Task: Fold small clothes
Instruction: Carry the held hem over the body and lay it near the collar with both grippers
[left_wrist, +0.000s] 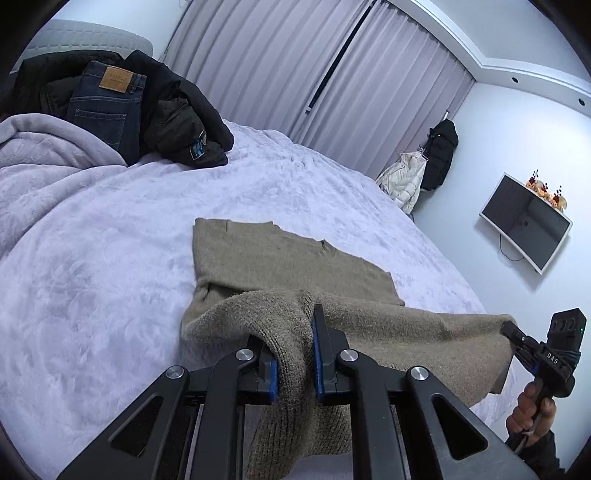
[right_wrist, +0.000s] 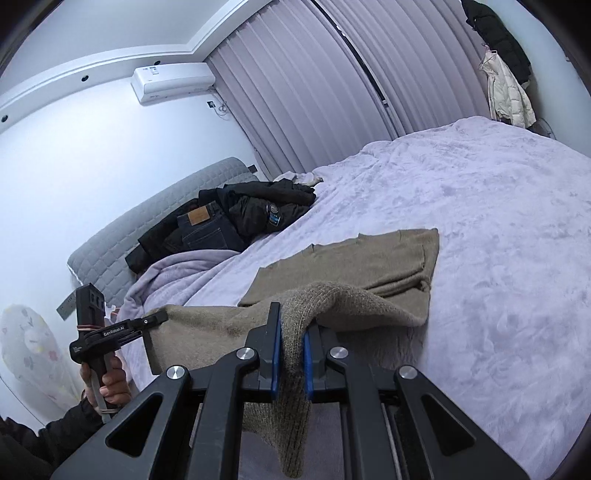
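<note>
Left gripper (left_wrist: 295, 354) clamped tight on a bunched corner of the tan knit sweater (left_wrist: 266, 258); right gripper (right_wrist: 292, 345) likewise pinched on the opposite corner. Near edge of the sweater lifted and stretched between the two; far part lies flat on the lavender blanket (left_wrist: 92, 277) covering the bed. Loose knit hangs down from both pinch points.

Around: pile of dark clothes (left_wrist: 173, 110) with folded jeans (left_wrist: 110, 107) at the head of the bed, against a grey padded headboard (right_wrist: 159, 206), well apart from the sweater. Blanket around the sweater bare. Pleated curtains (left_wrist: 295, 66) behind. Wall screen (left_wrist: 526, 223), hanging white and black jackets (left_wrist: 421, 170), air conditioner (right_wrist: 173, 81). A hand (right_wrist: 107, 384) grips the left tool's handle.
</note>
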